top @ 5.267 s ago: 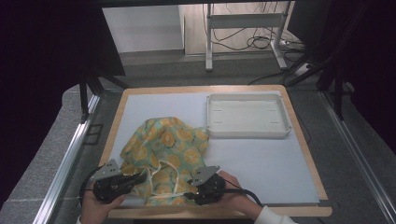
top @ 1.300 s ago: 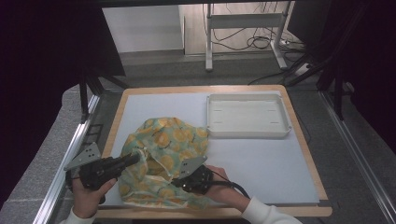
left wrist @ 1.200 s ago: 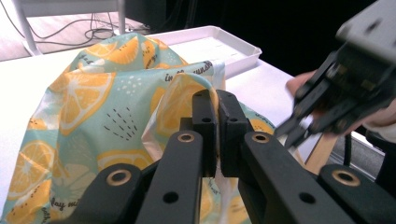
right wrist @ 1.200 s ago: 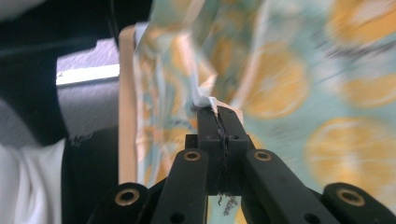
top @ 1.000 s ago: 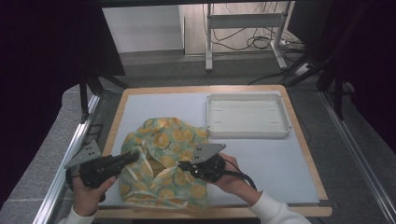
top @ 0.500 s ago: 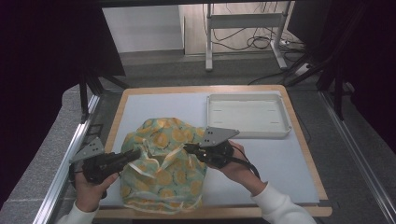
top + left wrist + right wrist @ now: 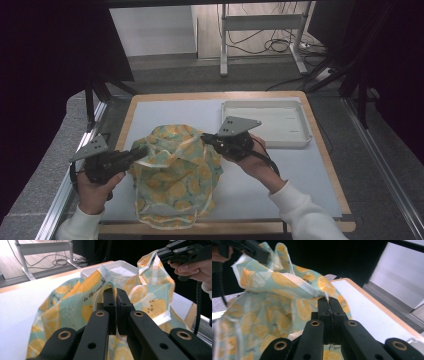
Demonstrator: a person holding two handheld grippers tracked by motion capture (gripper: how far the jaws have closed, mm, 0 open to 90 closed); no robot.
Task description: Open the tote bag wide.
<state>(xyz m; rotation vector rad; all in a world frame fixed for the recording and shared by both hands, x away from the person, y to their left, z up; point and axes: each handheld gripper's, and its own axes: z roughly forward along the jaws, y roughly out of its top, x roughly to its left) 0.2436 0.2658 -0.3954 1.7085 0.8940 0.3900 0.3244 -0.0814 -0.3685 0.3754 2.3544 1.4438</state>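
A lemon-print cloth bag point(image 7: 175, 175) in teal and yellow with white trim hangs between my two grippers above the white table mat point(image 7: 280, 175). My left gripper point(image 7: 142, 151) is shut on the bag's white-trimmed edge at its left side; in the left gripper view the jaws point(image 7: 116, 296) pinch a white strap of the bag point(image 7: 75, 302). My right gripper point(image 7: 206, 137) is shut on the bag's upper right edge; in the right gripper view its tips point(image 7: 328, 302) clamp the white hem of the bag point(image 7: 274, 310). The bag's lower part rests on the mat.
A white shallow tray point(image 7: 295, 142) lies at the table's back right, just behind my right hand. The wooden table edge point(image 7: 330, 150) frames the mat. A metal stand and cables point(image 7: 270, 40) are on the floor beyond the table.
My right gripper has lifted and moved back and to the right with the bag's edge, drawing the cloth up and open. My left gripper has risen slightly with its edge.
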